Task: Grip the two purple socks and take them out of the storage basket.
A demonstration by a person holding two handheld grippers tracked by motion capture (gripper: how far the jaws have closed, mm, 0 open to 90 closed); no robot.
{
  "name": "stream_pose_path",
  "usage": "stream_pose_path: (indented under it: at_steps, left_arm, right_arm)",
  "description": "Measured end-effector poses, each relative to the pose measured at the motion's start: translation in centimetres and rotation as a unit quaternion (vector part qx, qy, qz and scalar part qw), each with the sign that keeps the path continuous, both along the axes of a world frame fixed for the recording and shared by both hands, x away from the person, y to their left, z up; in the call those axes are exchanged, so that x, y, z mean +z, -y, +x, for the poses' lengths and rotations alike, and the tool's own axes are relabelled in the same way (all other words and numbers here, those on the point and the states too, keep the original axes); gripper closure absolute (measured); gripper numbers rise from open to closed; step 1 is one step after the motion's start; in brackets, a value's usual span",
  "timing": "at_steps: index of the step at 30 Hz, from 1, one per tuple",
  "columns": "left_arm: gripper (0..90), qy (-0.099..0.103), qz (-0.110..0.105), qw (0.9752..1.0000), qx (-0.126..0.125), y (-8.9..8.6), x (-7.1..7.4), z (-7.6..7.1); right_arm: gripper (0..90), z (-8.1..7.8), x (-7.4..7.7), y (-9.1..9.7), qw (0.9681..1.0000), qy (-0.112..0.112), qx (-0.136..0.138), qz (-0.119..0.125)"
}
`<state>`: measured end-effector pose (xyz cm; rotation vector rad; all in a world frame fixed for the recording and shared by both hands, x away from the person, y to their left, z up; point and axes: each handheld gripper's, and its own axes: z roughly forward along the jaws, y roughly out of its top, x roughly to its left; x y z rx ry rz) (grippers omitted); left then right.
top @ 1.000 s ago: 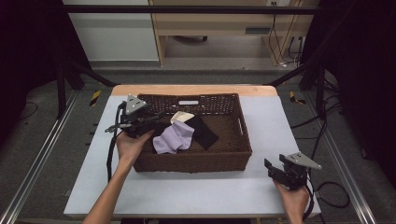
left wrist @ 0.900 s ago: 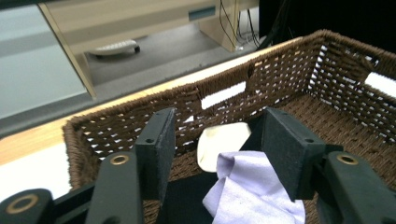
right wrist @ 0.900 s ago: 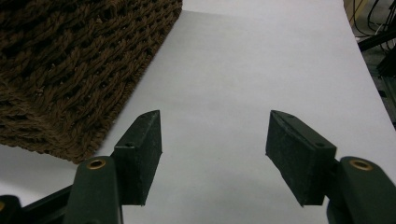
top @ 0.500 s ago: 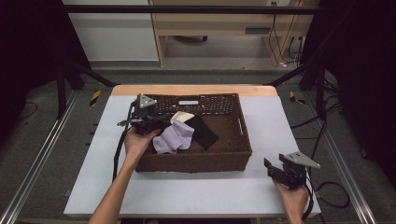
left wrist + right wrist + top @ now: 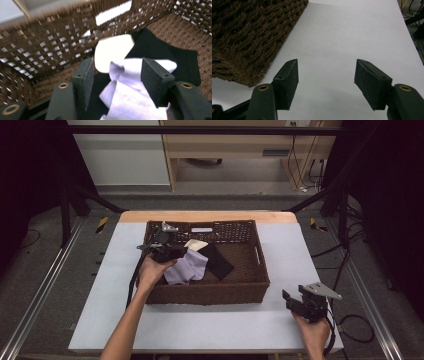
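A dark brown woven basket (image 5: 210, 292) stands on the white table (image 5: 295, 250). Inside it lie a lavender cloth (image 5: 187, 268), a black cloth (image 5: 217, 260) and a small cream cloth (image 5: 196, 244). My left gripper (image 5: 172, 254) is down inside the basket's left half, at the lavender cloth. In the left gripper view its jaws (image 5: 117, 67) have just been opening and stand apart, with the lavender cloth (image 5: 132, 92) lying loose between them, the cream cloth (image 5: 112, 52) and black cloth (image 5: 162, 50) beyond. My right gripper (image 5: 294, 295) rests open near the table's front right, nothing between its jaws (image 5: 327, 72).
The basket wall (image 5: 50, 42) rises close behind the cloths. In the right gripper view the basket's corner (image 5: 249, 37) sits to the left over bare table (image 5: 342, 32). A cable trails from each gripper. Metal rails and a wooden bench stand beyond the table.
My left gripper has moved right and down from the basket's left rim into the basket, up to the lavender cloth. The right gripper has stayed where it was.
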<state>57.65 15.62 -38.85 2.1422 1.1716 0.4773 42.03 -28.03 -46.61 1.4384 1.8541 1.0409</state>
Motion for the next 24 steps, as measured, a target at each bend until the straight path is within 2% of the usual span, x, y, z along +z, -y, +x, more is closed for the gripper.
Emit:
stream_pose_path:
  at_steps: [2,6,8,11,13,15,19,22,24]
  left_arm:
    - [39.0,-0.026,0.018,0.9995,-0.002,0.2,-0.5,0.1]
    - [41.1,-0.014,0.068,0.9975,-0.01,1.2,-0.8,-0.3]
    - [40.8,-0.022,0.089,0.9958,-0.012,1.5,-1.2,-0.2]
    - [41.2,-0.044,0.093,0.9947,-0.012,1.5,-1.5,0.2]
    - [41.6,-0.061,0.086,0.9943,-0.014,1.4,-1.7,0.5]
    - [40.2,-0.076,0.09,0.9929,-0.016,1.5,-2.0,0.7]
    - [39.6,-0.084,0.099,0.9913,-0.02,1.6,-2.3,0.7]
    - [46.4,-0.102,0.099,0.9896,-0.022,1.6,-2.5,0.9]
    - [55.7,-0.111,0.099,0.9886,-0.025,1.6,-2.6,0.9]
  right_arm:
    - [36.0,0.0,0.0,0.0,1.0,0.0,0.0,0.0]
    - [35.9,-0.1,0.2,0.0,1.0,0.004,-0.001,0.003]
    - [35.8,-0.2,0.2,0.0,1.0,0.005,0.0,0.0]
    - [35.5,-0.1,0.1,0.1,1.0,0.0,-0.001,0.002]
    - [35.4,-0.1,0.1,0.1,1.0,-0.001,0.0,0.003]
    - [35.3,-0.1,0.1,0.1,1.0,-0.001,0.0,0.003]
    - [35.2,-0.1,0.0,0.2,1.0,-0.001,0.0,0.0]
    - [35.2,-0.1,0.0,0.1,1.0,-0.002,0.0,0.001]
    - [35.3,-0.1,0.0,0.2,1.0,-0.002,-0.001,0.002]
